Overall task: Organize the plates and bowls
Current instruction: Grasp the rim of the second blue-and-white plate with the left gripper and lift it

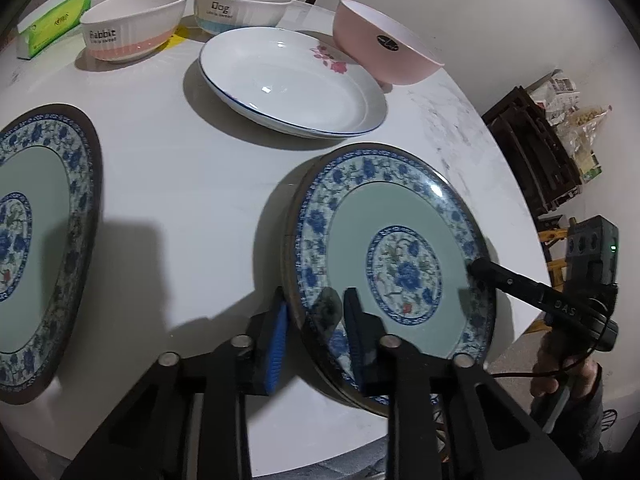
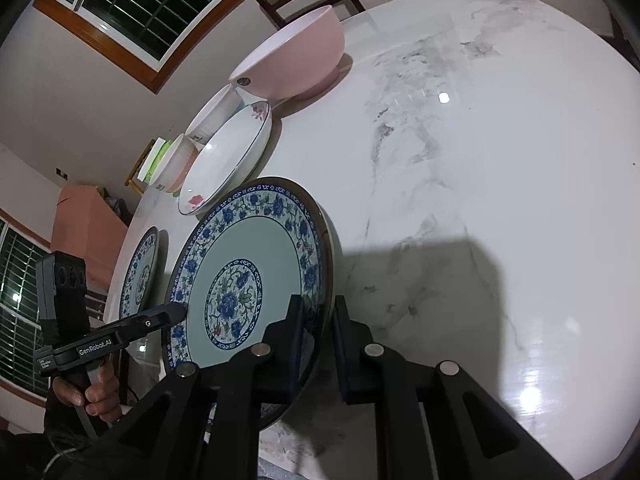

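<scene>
A blue floral plate (image 1: 400,216) (image 2: 256,264) lies at the near side of the round white marble table (image 1: 180,168); a second rim shows just under it. My left gripper (image 1: 316,320) is shut on its near left rim, blue pads (image 1: 280,336) on either side of the edge. My right gripper (image 2: 318,320) is shut on the opposite rim. Each gripper shows in the other's view: the right gripper (image 1: 478,268) at the plate's right edge, the left gripper (image 2: 176,312) at its left edge. A hand (image 2: 100,392) holds the left handle.
A matching blue floral plate (image 1: 40,232) (image 2: 140,272) lies to the left. Beyond are a white deep plate with a pink flower (image 1: 292,80), a pink bowl (image 1: 384,48), a "Rabbit" bowl (image 1: 132,24), a "Dog" bowl (image 1: 240,4) and a green tissue pack (image 1: 52,24). Dark crates (image 1: 532,152) stand off the table's right edge.
</scene>
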